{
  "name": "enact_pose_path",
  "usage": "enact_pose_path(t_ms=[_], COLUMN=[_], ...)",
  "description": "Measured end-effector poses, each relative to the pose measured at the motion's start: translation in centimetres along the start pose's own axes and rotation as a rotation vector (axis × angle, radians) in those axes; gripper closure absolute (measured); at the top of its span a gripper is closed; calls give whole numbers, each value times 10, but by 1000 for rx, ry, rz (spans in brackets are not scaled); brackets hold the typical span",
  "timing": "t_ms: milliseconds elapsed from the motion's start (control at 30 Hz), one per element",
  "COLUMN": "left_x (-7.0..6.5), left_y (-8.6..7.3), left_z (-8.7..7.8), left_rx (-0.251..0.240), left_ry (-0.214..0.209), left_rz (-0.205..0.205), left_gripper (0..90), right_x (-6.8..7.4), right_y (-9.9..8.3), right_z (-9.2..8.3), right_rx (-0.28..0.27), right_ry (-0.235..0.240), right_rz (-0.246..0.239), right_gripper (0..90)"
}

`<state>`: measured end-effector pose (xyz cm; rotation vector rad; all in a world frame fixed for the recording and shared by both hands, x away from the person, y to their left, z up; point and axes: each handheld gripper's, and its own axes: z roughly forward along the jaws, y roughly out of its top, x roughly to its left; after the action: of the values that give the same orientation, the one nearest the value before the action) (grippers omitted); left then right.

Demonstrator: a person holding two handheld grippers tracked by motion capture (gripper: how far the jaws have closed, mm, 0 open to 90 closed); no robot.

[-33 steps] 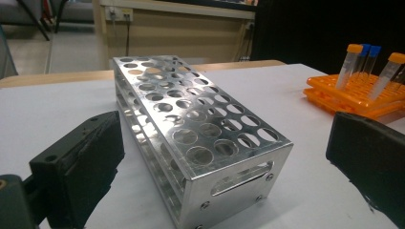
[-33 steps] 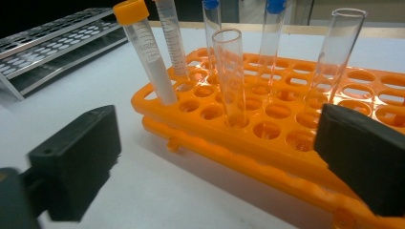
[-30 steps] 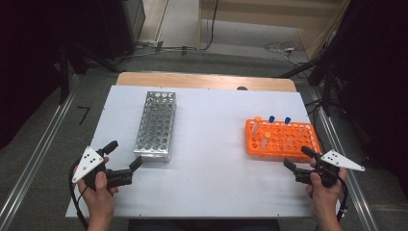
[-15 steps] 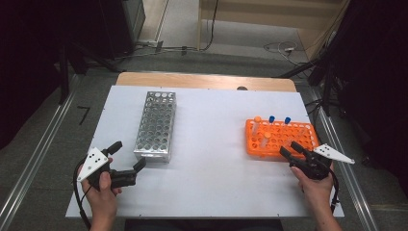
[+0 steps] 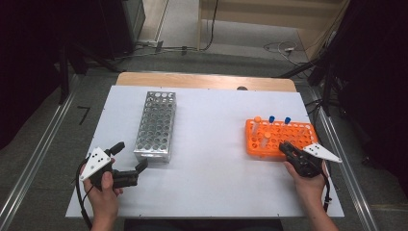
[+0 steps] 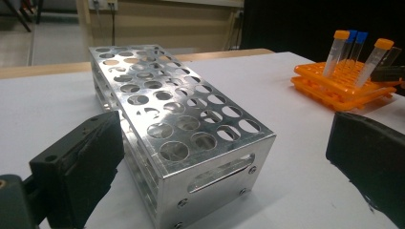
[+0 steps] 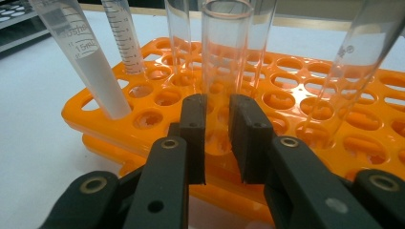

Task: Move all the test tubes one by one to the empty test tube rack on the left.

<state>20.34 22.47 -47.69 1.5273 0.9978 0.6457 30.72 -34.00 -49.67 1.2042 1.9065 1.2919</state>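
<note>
An orange tube rack (image 5: 288, 132) stands on the right of the white table, with several capped tubes upright in it. My right gripper (image 5: 285, 146) is at the rack's near edge. Its jaws have just been closing, and in the right gripper view they (image 7: 217, 109) are shut on a clear tube (image 7: 224, 47) that stands in the orange rack (image 7: 334, 119). My left gripper (image 5: 131, 155) rests open by the near end of an empty aluminium rack (image 5: 156, 125). In the left gripper view that rack (image 6: 176, 119) lies ahead of the wide-apart jaws.
Other tubes (image 7: 90, 62) stand to the left of and behind the held one. The table's front edge (image 5: 202, 215) is close to both hands. A wooden strip (image 5: 202, 81) runs along the far edge.
The right gripper has moved left to the orange rack's near edge and shut its jaws around a tube. The left gripper has kept its place.
</note>
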Motion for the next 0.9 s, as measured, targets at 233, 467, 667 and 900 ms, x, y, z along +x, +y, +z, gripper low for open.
enact_pose_path(t_ms=[233, 467, 667, 900], left_x=[-4, -7, -14, -25], left_y=[2, 4, 8, 14], left_z=[-2, -1, -1, 0], left_rx=[-6, -12, -15, -9], left_ry=[-4, 0, -24, -29], left_rz=[10, 13, 21, 42], left_gripper=[0, 0, 0, 0], right_x=[-1, 6, 28, 56], right_y=[13, 27, 27, 30], right_z=[-17, -40, -47, -44], right_rx=[-78, -101, -59, -44], right_ry=[16, 55, 142, 258], right_rz=[5, -9, -55, -93], right_gripper=[737, 738, 738, 737])
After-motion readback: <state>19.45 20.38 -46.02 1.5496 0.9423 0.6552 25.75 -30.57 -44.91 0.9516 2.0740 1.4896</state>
